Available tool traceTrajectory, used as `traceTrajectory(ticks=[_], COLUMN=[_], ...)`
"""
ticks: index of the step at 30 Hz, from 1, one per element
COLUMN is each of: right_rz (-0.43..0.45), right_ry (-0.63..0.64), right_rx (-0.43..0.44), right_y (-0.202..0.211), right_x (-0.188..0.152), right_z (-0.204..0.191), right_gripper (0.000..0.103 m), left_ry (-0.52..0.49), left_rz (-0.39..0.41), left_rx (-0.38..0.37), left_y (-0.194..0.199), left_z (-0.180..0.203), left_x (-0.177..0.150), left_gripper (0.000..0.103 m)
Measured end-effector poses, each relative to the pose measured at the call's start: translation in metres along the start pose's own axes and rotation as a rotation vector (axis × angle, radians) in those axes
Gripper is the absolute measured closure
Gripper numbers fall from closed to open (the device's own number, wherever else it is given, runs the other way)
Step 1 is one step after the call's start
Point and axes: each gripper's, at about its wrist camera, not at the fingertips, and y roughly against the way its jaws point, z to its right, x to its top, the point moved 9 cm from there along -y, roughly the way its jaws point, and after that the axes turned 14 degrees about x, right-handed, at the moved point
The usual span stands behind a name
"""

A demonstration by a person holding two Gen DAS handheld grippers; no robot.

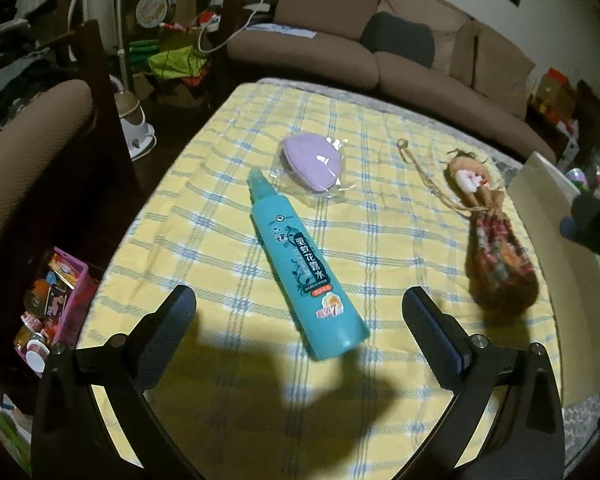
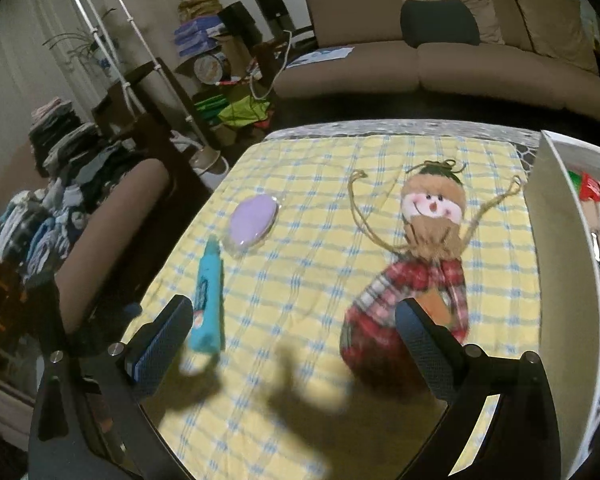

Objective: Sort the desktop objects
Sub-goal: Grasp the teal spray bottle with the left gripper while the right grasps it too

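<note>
I am holding my left gripper (image 1: 299, 304) over the near edge of the table, its fingers spread wide with nothing between them. Far left, on the floor, a pink basket (image 1: 74, 300) is sitting full of small packets and jars whose labels I cannot read. On the yellow checked cloth (image 1: 400, 240), a teal spray bottle (image 1: 300, 264) is lying on its side with its cap pointing to the far side; its label is showing Chinese characters, 驱蚊花露水. Just beyond the cap, a purple puff (image 1: 312, 164) is lying in clear wrapping. To the right, a cloth doll (image 2: 428, 248) in a red plaid dress is lying face up. My right gripper (image 2: 294, 316) is hovering near it, fingers also apart. At the far right, a white box (image 2: 556, 280) is holding colourful items I cannot make out.
</note>
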Motion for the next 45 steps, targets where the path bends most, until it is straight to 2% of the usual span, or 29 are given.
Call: traceTrajectory(ticks=[4, 6, 7, 9, 12, 15, 18, 21, 22, 23, 25, 27, 28, 30, 31, 32, 35, 39, 45], right_rz=[0.007, 0.001, -0.001, -0.001, -0.005, -0.026, -0.095, -0.2, -0.234, -0.296, -0.386, -0.417, -0.414, -0.411, -0.411, -0.424, -0.408, -0.358, -0.25], right_ry=[-0.007, 0.001, 0.01, 0.022, 0.031, 0.032, 0.013, 0.009, 0.009, 0.005, -0.03, -0.066, -0.052, -0.007, 0.006, 0.004, 0.043, -0.024, -0.062], right_rx=[-0.011, -0.021, -0.028, -0.038, -0.043, -0.037, 0.023, 0.07, 0.074, 0.071, 0.058, 0.045, 0.034, 0.0, 0.002, 0.041, 0.041, 0.106, 0.172], right_y=[-0.026, -0.039, -0.046, -0.058, -0.079, -0.102, -0.127, -0.154, -0.163, -0.175, -0.193, -0.201, -0.201, -0.2, -0.199, -0.199, -0.19, -0.162, -0.08], right_x=[0.014, 0.02, 0.024, 0.032, 0.044, 0.052, 0.048, 0.036, 0.031, 0.022, 0.004, -0.009, -0.009, -0.011, -0.011, -0.013, -0.015, -0.015, -0.001], right_z=[0.006, 0.006, 0.006, 0.007, 0.006, 0.001, -0.013, -0.03, -0.033, -0.035, -0.034, -0.032, -0.033, -0.035, -0.038, -0.043, -0.048, -0.05, -0.049], right_gripper=[0.0, 0.0, 0.0, 0.0, 0.0, 0.0, 0.001, 0.014, 0.025, 0.03, 0.03, 0.028, 0.028, 0.041, 0.065, 0.065, 0.066, 0.07, 0.074], left_ry=[-0.014, -0.032, -0.035, -0.039, -0.042, -0.054, -0.034, -0.029, -0.024, -0.019, -0.014, -0.016, -0.016, -0.012, -0.008, -0.005, 0.0, -0.006, -0.062], left_rz=[-0.007, -0.007, -0.009, -0.025, -0.043, -0.022, -0.023, -0.013, -0.015, -0.017, -0.019, -0.015, -0.014, -0.011, -0.012, -0.014, -0.017, -0.017, 0.017], left_rx=[0.013, 0.029, 0.031, 0.015, -0.018, -0.044, -0.095, -0.113, -0.118, -0.12, -0.119, -0.116, -0.117, -0.123, -0.131, -0.13, -0.149, -0.176, -0.223], left_y=[-0.02, -0.028, -0.031, -0.04, -0.048, -0.046, -0.04, -0.034, -0.033, -0.033, -0.033, -0.032, -0.032, -0.03, -0.029, -0.028, -0.021, -0.001, 0.056], left_z=[0.009, 0.012, 0.013, 0.016, 0.021, 0.02, 0.013, 0.005, 0.003, 0.002, 0.0, 0.0, 0.001, 0.001, 0.002, 0.002, 0.005, 0.014, 0.06], left_x=[0.002, 0.003, 0.003, 0.0, -0.007, -0.012, -0.015, -0.019, -0.02, -0.02, -0.022, -0.024, -0.025, -0.026, -0.027, -0.028, -0.031, -0.035, -0.026], left_gripper=[0.001, 0.01, 0.017, 0.027, 0.052, 0.059, 0.068, 0.071, 0.071, 0.071, 0.071, 0.071, 0.071, 0.071, 0.071, 0.071, 0.071, 0.072, 0.072])
